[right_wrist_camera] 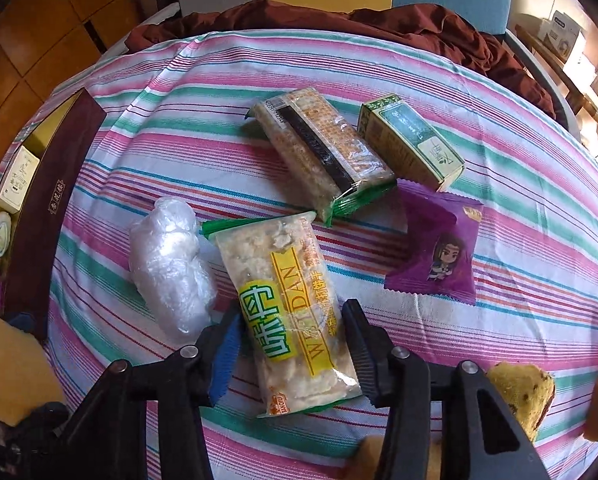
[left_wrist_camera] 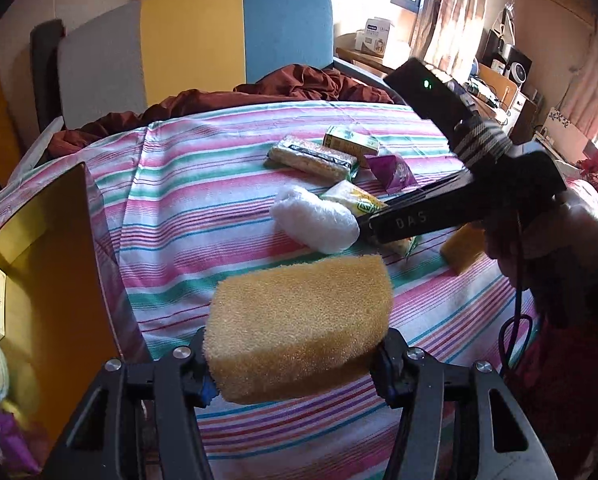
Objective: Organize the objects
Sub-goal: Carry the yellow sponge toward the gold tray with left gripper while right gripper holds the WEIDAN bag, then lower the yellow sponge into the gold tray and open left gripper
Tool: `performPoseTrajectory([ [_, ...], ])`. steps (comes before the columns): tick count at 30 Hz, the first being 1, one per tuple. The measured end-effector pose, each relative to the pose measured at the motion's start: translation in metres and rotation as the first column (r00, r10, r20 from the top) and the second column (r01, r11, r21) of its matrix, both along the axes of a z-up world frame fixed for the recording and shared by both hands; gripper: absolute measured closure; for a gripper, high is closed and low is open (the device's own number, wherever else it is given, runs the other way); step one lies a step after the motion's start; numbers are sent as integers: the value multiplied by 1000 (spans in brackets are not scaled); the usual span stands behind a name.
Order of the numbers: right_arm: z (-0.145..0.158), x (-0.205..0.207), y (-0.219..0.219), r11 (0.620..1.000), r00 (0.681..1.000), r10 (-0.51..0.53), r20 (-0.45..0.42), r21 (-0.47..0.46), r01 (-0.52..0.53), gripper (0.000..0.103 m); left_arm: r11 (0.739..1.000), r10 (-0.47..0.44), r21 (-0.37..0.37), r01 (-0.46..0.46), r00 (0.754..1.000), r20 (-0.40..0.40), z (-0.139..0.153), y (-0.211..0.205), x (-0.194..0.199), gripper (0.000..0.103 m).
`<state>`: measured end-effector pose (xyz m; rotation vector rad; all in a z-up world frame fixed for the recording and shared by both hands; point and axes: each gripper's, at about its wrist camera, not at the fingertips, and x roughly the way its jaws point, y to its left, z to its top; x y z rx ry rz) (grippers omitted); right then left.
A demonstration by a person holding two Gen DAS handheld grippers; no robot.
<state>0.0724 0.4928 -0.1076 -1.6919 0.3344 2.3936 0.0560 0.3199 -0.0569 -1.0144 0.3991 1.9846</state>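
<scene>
Striped cloth (right_wrist_camera: 139, 152); left-view sponge (left_wrist_camera: 299, 324), right-view cracker packet (right_wrist_camera: 291, 312)

The left gripper (left_wrist_camera: 299, 354) is clamped on a sponge (left_wrist_camera: 299, 320), angled downward. The right gripper (right_wrist_camera: 291, 344) (steeply tilted down) straddles a cracker packet (right_wrist_camera: 287, 312), fingers at both edges.

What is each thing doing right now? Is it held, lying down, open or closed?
Yellow sponge: held up, squeezed in the left gripper.
Weidan cracker pack: sealed, lying flat between the right gripper fingers.
Second cracker pack: sealed, lying flat.
Green box: closed, on its side.
Purple packet: sealed, flat.
Gift box: open.
</scene>
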Motion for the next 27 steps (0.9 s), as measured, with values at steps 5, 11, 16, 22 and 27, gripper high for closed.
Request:
performPoseTrajectory([
  [5, 1, 0, -1, 1000, 1000, 7, 0, 16, -7, 53, 998, 50, 38, -48, 997, -64, 30, -19, -1, 44],
  [11, 0, -2, -8, 998, 1000, 18, 4, 52, -18, 53, 990, 136, 61, -129, 984, -117, 52, -47, -14, 43],
  [16, 0, -3, -11, 998, 1000, 20, 4, 64, -20, 53, 974, 223, 72, -214, 964, -149, 59, -77, -30, 43],
  [22, 2, -5, -10, 997, 1000, 21, 1, 77, -21, 53, 945, 327, 60, -322, 932, -154, 51, -115, -53, 43],
  [27, 4, -5, -11, 996, 1000, 19, 1, 88, -19, 53, 917, 398, 45, -396, 906, -142, 42, -143, -65, 43],
])
